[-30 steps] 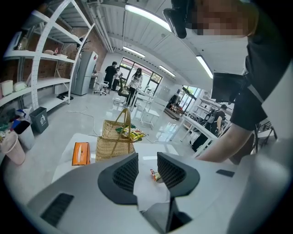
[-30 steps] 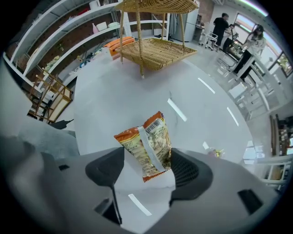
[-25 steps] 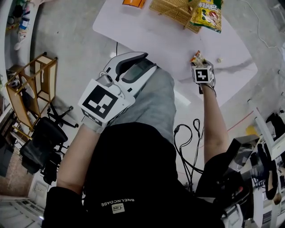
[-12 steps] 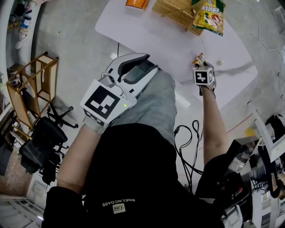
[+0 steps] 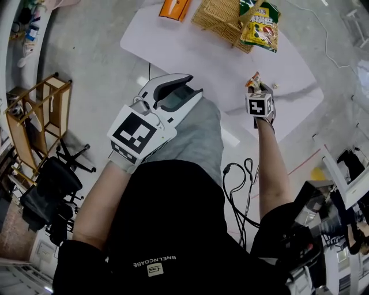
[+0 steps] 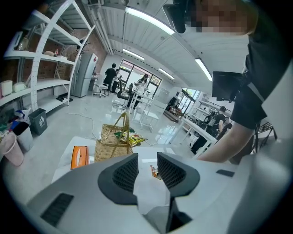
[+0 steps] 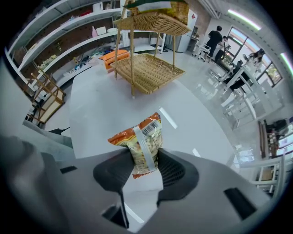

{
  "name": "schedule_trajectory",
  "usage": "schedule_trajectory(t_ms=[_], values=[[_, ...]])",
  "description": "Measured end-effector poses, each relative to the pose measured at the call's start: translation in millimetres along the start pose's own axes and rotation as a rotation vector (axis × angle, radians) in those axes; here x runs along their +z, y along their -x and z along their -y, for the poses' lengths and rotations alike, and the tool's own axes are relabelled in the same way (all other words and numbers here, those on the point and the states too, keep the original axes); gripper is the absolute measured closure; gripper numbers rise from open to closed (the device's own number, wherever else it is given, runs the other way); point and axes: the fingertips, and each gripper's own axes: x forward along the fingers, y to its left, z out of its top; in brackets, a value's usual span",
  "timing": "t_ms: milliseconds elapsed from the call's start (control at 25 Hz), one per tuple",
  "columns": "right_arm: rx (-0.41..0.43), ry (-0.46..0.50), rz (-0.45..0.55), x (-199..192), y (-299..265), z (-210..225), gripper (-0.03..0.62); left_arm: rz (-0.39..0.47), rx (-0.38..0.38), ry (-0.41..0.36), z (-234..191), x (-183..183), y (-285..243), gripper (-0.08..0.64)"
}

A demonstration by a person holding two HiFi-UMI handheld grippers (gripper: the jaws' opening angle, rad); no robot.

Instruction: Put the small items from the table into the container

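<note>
My right gripper (image 5: 255,87) points steeply down over the white table (image 5: 190,49). Its jaws are closing on a small orange snack packet (image 7: 143,142), and the pads press it from both sides. The packet (image 5: 253,78) pokes out beyond the fingertips, a little above the tabletop. The woven basket (image 5: 222,17) stands at the table's far side with a yellow-green snack bag (image 5: 260,26) leaning on its rim. My left gripper (image 5: 183,86) hovers off the table's near edge, over the person's lap, open with nothing between its jaws (image 6: 147,170).
An orange box (image 5: 174,7) lies left of the basket. A tiny pale item (image 5: 275,86) rests on the table just right of my right gripper. Cables trail on the floor below the table edge. A wooden rack (image 5: 40,109) and a chair stand to the left.
The right gripper has closed on the orange packet and lifted it off the table, shifting slightly toward the basket. The left gripper has stayed where it was.
</note>
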Motion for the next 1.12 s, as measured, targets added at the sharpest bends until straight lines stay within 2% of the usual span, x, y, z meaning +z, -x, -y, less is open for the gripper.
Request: schedule_trajectory(t_ms=[360,560,880,1120], values=[[-0.044,-0.03,0.151,56,67,31,0.431,0.038,-0.013,-0.017,6,27,-5,0.449],[-0.033,-0.021,0.246,96,108,43,0.433,0.077,-0.008,-0.008,1,48,-11,0.449],[-0.028,0.028,0.365,167,168,56,0.433,0.128,0.004,0.024,-9,69,-11,0.449],[-0.027,0.09,0.409,214,184,57,0.433,0.177,0.029,0.049,-20,81,-2,0.449]])
